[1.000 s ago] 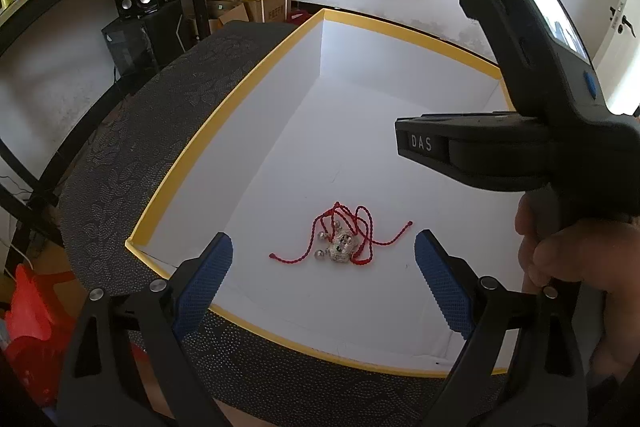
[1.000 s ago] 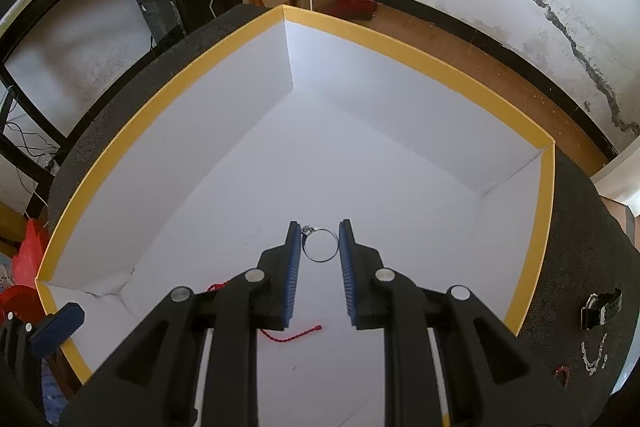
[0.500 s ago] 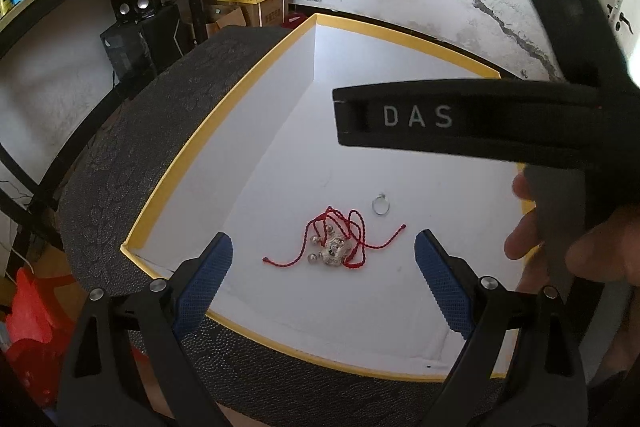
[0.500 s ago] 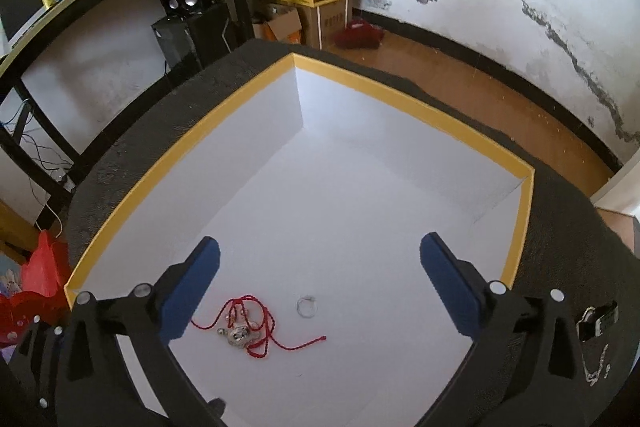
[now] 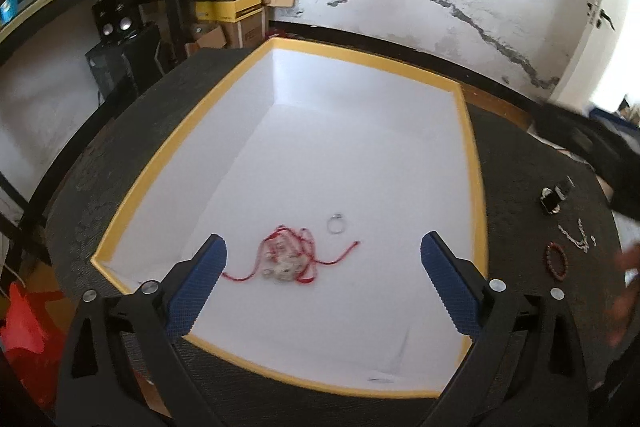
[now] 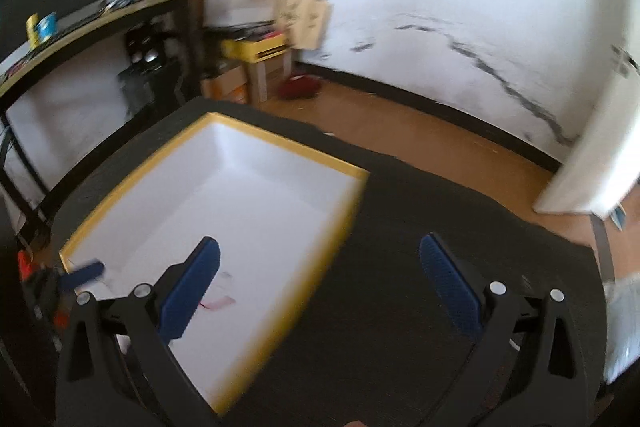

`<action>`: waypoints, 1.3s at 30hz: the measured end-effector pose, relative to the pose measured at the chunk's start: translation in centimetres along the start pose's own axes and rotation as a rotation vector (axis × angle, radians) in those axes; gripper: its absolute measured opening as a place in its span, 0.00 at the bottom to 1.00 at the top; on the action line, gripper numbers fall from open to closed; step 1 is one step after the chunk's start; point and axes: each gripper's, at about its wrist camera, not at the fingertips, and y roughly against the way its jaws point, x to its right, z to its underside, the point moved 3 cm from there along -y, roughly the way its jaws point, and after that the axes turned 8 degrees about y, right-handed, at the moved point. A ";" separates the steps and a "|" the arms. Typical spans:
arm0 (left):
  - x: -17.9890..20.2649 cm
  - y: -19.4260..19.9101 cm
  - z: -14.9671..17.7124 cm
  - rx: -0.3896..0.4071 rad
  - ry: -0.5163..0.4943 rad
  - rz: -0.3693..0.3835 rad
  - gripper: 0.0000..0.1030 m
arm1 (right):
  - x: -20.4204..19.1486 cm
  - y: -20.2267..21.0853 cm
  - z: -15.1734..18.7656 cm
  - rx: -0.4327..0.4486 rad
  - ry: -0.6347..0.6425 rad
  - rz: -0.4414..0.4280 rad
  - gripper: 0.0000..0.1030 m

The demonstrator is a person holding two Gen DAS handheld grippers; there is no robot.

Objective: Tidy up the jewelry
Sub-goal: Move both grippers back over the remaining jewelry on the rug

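Table (image 5: 132, 131): dark, textured top; carries the box and the loose jewelry.

Box (image 5: 474, 163): large, white inside, yellow rim, open top. Sits on the table; in the right wrist view it lies left of centre (image 6: 344, 227).

Left hand-held gripper (image 5: 322, 285): blue-padded fingers spread wide, holding nothing, poised over the near end of the box.

Right hand-held gripper (image 6: 320, 283): fingers spread wide, empty, over the bare table just right of the box; view blurred.

Red cord bracelet (image 5: 288, 261): tangled red string with pale beads and a charm, on the box floor, between and just beyond the left hand-held gripper's fingertips.

Watch (image 5: 554, 197): dark strap, on the table right of the box, outside it.

Red bead bracelet (image 5: 556, 261): on the table, near the watch.

Silver chain (image 5: 576, 237): on the table, between the watch and the red bead bracelet.

Silver ring (image 5: 337, 223): on the box floor, just beyond the red cord bracelet, apart from it.

Writing: none legible; background cartons blurred.
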 end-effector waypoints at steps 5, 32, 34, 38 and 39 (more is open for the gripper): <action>4.9 0.6 0.7 0.014 -0.069 0.038 0.92 | 8.9 3.0 7.0 -0.018 -0.147 0.103 0.94; 32.2 -3.0 10.7 -0.039 -0.498 0.172 0.92 | 28.7 9.2 25.3 -0.141 -0.407 0.302 0.94; 32.5 -3.2 10.6 -0.042 -0.474 0.180 0.92 | 28.8 9.2 25.5 -0.143 -0.409 0.301 0.94; 32.8 -3.1 10.5 -0.041 -0.456 0.186 0.92 | 29.0 9.3 25.5 -0.141 -0.411 0.303 0.94; 32.8 -3.1 10.5 -0.042 -0.454 0.187 0.92 | 29.0 9.3 25.6 -0.141 -0.413 0.303 0.94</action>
